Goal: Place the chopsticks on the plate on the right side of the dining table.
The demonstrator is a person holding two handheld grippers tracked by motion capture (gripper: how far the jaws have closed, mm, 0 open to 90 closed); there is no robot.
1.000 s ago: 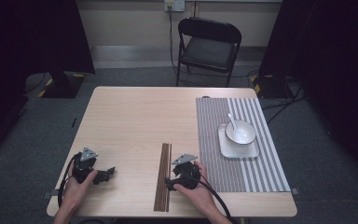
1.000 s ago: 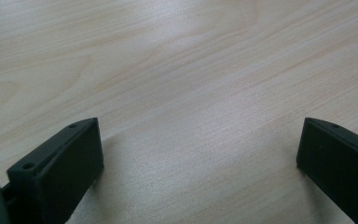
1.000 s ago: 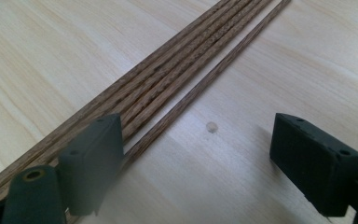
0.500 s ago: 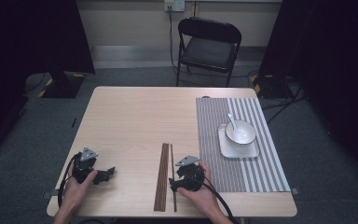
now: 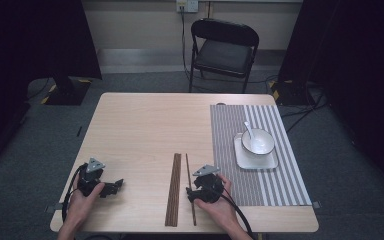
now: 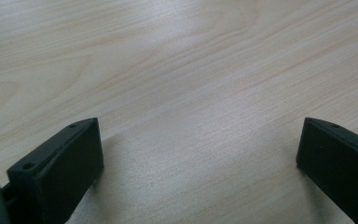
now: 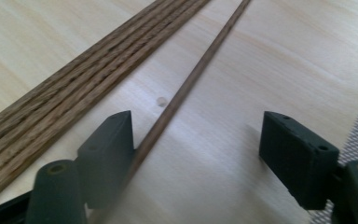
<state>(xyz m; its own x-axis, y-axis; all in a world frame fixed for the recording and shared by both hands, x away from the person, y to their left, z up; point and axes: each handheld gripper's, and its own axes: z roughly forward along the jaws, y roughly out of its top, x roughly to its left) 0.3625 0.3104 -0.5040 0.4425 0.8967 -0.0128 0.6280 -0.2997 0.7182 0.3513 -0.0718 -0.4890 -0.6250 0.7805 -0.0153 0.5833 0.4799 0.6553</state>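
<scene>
While the right gripper (image 5: 196, 192) sits low at the near table (image 5: 135, 130) edge, its jaws have just been closing — still apart, with a single chopstick (image 7: 186, 88) between them, lying against the left pad, not clamped. That stick lies just right of the chopstick bundle (image 5: 173, 187), slightly apart. Left gripper (image 5: 114, 185) rests wide apart over bare wood — nothing between.

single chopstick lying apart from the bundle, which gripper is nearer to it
Right. The right gripper sits over the single chopstick, which runs between its open jaws beside one pad. The left gripper rests open on bare table, beyond the chopstick bundle.
</scene>
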